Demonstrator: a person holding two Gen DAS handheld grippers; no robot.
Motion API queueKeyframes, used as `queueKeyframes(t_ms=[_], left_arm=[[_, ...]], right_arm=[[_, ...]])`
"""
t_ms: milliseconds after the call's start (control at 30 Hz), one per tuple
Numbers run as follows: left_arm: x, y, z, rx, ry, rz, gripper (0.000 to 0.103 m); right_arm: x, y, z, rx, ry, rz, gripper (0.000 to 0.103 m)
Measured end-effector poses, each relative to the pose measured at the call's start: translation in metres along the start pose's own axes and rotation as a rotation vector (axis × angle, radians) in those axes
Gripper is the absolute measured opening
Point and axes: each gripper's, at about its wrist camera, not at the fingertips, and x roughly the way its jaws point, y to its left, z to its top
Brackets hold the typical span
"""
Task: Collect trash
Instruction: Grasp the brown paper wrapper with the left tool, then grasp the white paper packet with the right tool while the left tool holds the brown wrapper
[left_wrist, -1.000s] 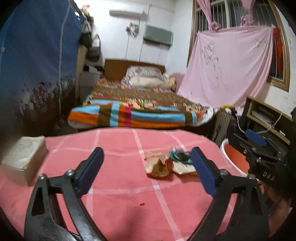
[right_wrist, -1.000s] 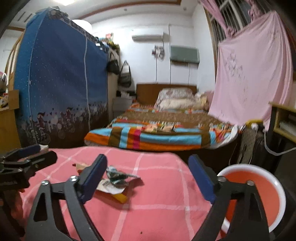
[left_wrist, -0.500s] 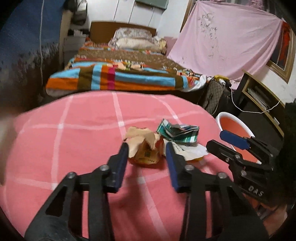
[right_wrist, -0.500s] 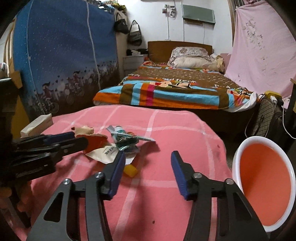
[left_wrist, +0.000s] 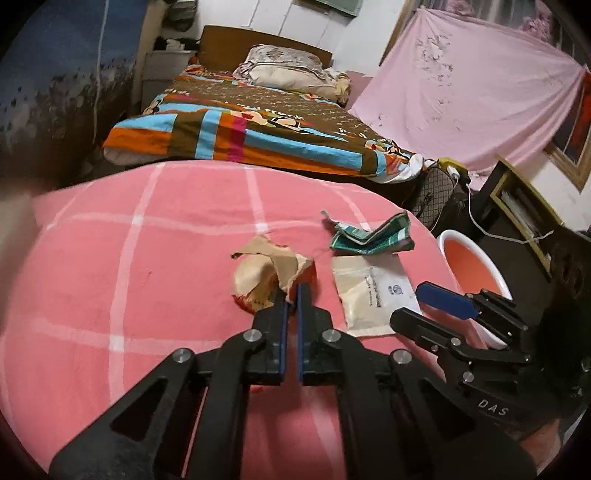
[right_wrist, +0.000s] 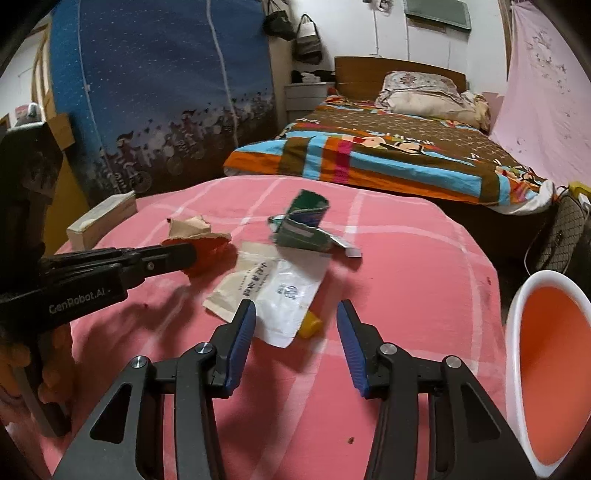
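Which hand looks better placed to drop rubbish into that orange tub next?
Probably the left: its tongs are shut on the crumpled wrapper. The right tongs hang open and empty, though nearer the tub.

Two grippers are in view: the left gripper and the right gripper. Four pieces of trash lie on the one table: one torn tan and red wrapper, one crumpled green packet, one flat white sachet and one small yellow piece. There is one white basin, one pale box and one bed
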Motion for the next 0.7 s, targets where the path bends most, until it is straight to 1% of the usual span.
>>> queueKeyframes(t_ms=[233,267,300,333,500,667,700], left_arm=[[-0.007,0.005,-0.003,-0.02,-0.015,0.014,0.0],[-0.008,0.006,-0.004,-0.02,-0.014,0.014,0.0],[-0.008,0.006,-0.005,-0.019,-0.013,0.015,0.0],[-0.008,0.006,-0.005,-0.018,-0.013,0.017,0.0],[-0.012,0.009,-0.005,-0.022,-0.023,0.029,0.0],[-0.02,0.013,-0.008,-0.03,-0.035,0.06,0.0],[-0.022,0.015,-0.008,-0.034,-0.036,0.067,0.0]], right_arm=[[0.005,0.0,0.002,0.005,0.02,0.022,0.044],[0.006,0.0,0.003,0.008,0.024,0.027,0.043],[0.008,-0.001,0.003,0.011,0.033,0.041,0.04],[0.01,-0.001,0.004,0.013,0.039,0.049,0.04],[0.011,-0.001,0.007,0.028,0.031,0.07,0.04],[0.013,0.012,0.017,-0.013,0.03,0.035,0.042],[0.013,0.015,0.02,-0.015,0.028,0.037,0.047]])
